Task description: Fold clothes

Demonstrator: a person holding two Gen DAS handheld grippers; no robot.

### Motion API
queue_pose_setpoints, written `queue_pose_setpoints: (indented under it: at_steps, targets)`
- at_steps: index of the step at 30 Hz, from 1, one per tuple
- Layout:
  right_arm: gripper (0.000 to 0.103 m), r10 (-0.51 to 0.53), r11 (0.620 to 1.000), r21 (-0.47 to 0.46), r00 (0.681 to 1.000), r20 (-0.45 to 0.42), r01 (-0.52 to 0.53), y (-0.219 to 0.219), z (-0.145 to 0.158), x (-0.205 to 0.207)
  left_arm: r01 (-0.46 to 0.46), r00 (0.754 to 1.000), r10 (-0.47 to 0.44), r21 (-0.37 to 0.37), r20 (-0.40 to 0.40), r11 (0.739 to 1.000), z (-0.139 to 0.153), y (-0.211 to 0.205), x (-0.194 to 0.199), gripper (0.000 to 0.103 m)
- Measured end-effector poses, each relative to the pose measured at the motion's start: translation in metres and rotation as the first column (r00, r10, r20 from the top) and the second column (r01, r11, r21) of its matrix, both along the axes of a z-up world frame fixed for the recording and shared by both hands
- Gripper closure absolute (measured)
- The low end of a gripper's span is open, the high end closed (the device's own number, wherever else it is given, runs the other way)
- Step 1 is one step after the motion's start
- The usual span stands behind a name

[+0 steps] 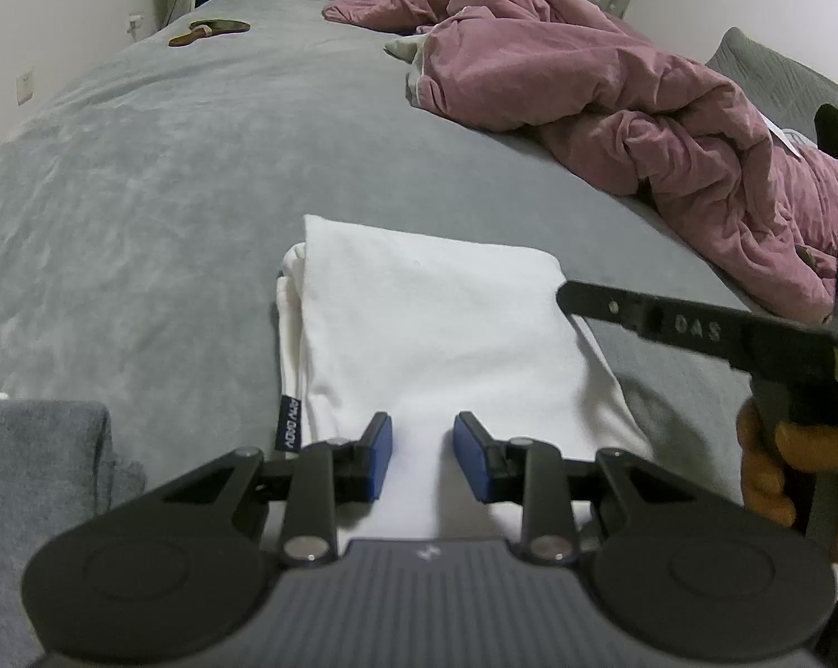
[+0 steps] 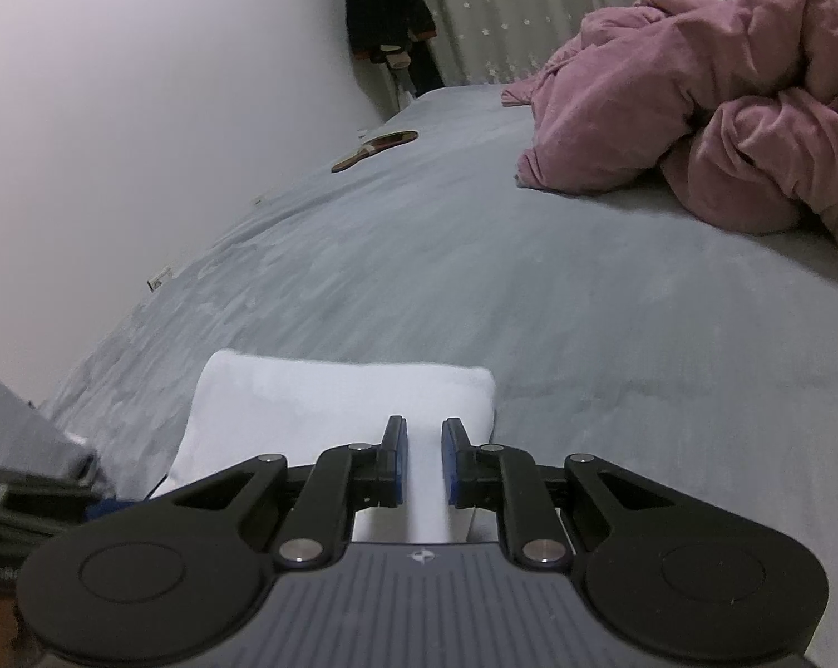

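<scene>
A white garment (image 1: 435,334) lies folded into a rectangle on the grey bed cover (image 1: 168,195), with a small dark label at its left edge. My left gripper (image 1: 423,445) is open just above its near edge, with nothing between the blue pads. The right gripper's black finger (image 1: 641,314) reaches over the garment's right corner from the right. In the right wrist view the same white garment (image 2: 319,406) lies under my right gripper (image 2: 423,445), which is open and holds nothing.
A crumpled pink quilt (image 1: 614,94) lies at the back right of the bed and shows in the right wrist view (image 2: 714,111). A brown flat object (image 1: 207,32) lies at the far left corner. Grey folded fabric (image 1: 35,456) sits at near left. A white wall (image 2: 141,111) borders the bed.
</scene>
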State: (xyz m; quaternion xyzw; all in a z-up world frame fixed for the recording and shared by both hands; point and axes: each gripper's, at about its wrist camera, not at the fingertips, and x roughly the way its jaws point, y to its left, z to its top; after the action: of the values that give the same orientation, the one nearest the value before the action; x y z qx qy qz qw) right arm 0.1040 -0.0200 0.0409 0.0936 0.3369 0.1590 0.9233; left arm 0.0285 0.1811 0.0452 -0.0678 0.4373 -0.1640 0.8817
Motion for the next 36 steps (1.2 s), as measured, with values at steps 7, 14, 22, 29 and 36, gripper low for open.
queue_pose_setpoints:
  at_steps: [7, 14, 22, 29, 36]
  targets:
    - [0.082, -0.022, 1.000, 0.004, 1.000, -0.016, 0.022, -0.003, -0.005, 0.015, 0.003, 1.000, -0.003, 0.007, 0.000, 1.000, -0.001, 0.000, 0.000, 0.076]
    - [0.079, -0.023, 1.000, 0.001, 0.999, -0.026, 0.023, -0.003, -0.008, 0.019, 0.004, 1.000, -0.004, 0.012, 0.000, 1.000, -0.001, -0.002, 0.000, 0.076]
    - [0.078, -0.023, 1.000, -0.011, 0.999, -0.028, 0.023, -0.002, -0.007, 0.018, 0.003, 1.000, -0.003, 0.004, -0.005, 1.000, -0.001, -0.001, 0.001, 0.076]
    - [0.078, -0.009, 1.000, -0.022, 1.000, 0.017, 0.009, 0.003, 0.005, 0.000, -0.040, 0.999, 0.039, -0.067, -0.018, 0.997, 0.005, 0.016, 0.007, 0.075]
    - [0.078, 0.063, 0.998, -0.026, 0.997, 0.047, -0.062, 0.020, 0.011, -0.025, -0.085, 0.996, 0.081, -0.111, -0.037, 0.990, 0.007, 0.031, 0.012, 0.074]
